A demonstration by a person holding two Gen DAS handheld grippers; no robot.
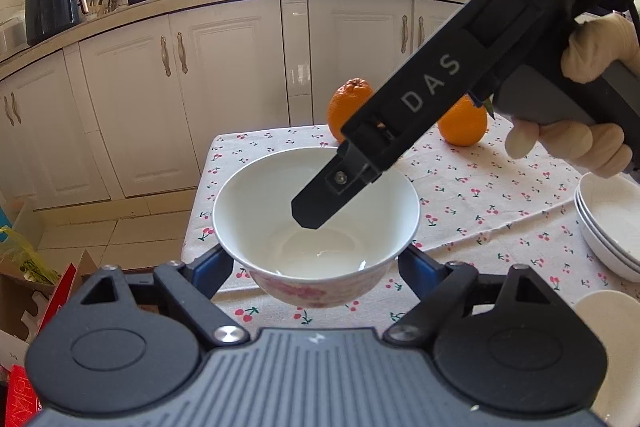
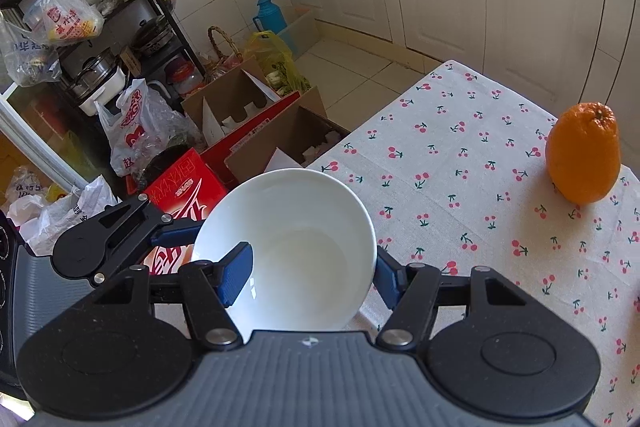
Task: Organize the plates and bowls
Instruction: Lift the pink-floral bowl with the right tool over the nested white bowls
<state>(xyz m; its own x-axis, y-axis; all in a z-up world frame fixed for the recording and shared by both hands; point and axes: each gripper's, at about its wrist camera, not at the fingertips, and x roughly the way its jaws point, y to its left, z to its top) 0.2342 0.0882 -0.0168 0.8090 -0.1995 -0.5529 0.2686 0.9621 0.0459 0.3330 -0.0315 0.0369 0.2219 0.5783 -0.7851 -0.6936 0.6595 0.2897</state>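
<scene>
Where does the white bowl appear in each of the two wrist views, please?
Left wrist: the white bowl is in the centre, over the cherry tablecloth, between the fingers of the left gripper.
Right wrist: the bowl is at lower centre, at the tablecloth's left edge.
Shared landmark: the knobby orange, beyond the bowl in the left view and near the right edge in the right view.

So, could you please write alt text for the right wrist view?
The right tongs grip a white bowl's rim, one blue finger inside and one outside, held over the edge of a cherry-print tablecloth. An orange stands further right.
</scene>
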